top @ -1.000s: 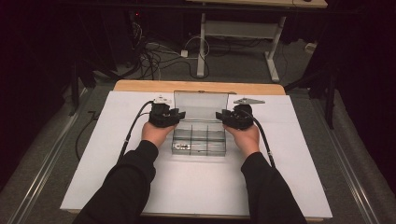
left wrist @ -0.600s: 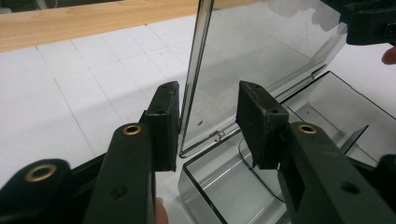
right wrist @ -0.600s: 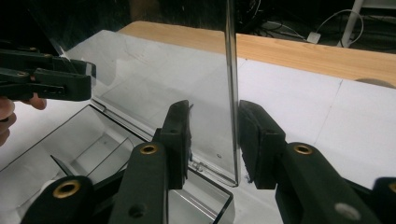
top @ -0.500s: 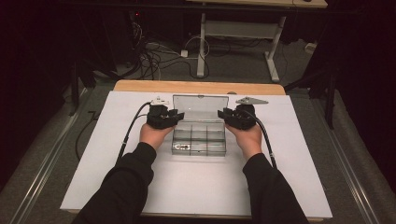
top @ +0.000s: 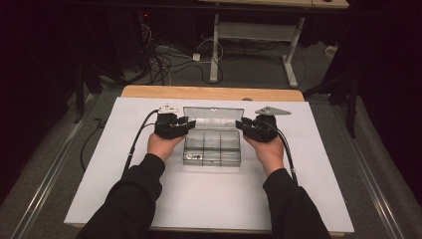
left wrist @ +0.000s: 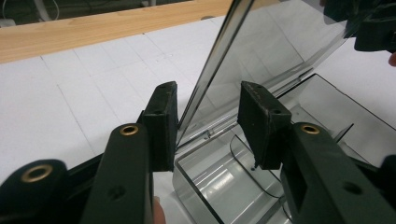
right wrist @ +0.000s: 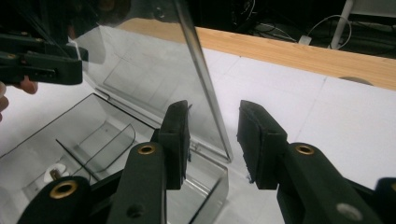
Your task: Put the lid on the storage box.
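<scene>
Two grippers flanked a clear compartment box at mid-table, its lid raised nearly upright. The left gripper straddled the lid's left edge, jaws apart, pads not pressing; the right gripper did likewise at the right edge. Judging by this, the lid was mid-swing, and next needs both hands guiding evenly. White sheet covered the wooden table; dark room, floor cables behind.
</scene>
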A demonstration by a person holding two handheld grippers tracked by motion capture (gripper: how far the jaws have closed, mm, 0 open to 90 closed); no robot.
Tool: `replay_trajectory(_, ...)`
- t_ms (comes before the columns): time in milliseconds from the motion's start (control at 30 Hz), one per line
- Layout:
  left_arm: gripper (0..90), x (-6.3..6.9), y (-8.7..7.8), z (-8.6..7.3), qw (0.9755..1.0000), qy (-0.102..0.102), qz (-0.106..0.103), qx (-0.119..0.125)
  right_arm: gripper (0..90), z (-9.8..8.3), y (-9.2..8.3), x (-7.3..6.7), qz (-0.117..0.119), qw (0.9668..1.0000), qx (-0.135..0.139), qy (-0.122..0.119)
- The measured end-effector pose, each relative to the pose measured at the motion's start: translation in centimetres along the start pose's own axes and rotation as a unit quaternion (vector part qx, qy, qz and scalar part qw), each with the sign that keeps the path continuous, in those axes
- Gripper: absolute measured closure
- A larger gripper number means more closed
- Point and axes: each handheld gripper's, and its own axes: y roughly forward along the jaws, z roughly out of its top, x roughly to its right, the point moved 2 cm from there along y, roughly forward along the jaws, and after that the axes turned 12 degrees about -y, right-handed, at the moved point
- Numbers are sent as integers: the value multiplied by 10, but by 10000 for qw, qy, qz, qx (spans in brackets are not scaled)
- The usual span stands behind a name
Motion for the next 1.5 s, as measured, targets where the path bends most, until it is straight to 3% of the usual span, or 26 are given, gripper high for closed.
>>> replay_trajectory(133, 571, 0, -5, 0, 10000, -9, -1, 73, 655, -6, -9, -1, -22, 10000, -7, 26)
replay_trajectory(300, 571, -2, -10, -1, 9999, -54, 8, 130, 728, -11, -19, -7, 50, 10000, -23, -11)
replay_trajectory(533, 570, -2, -16, -7, 9999, -22, -4, 168, 900, -7, -28, -21, 167, 9994, 194, -236)
replay_trajectory(1233, 568, -3, -28, -36, 9997, 197, 96, 68, 900, -20, -34, -38, 203, 9989, 291, -317)
replay_trajectory(1500, 497, -3, -42, -52, 9992, 348, 181, 75, 900, -30, -35, -44, 229, 9989, 225, -345)
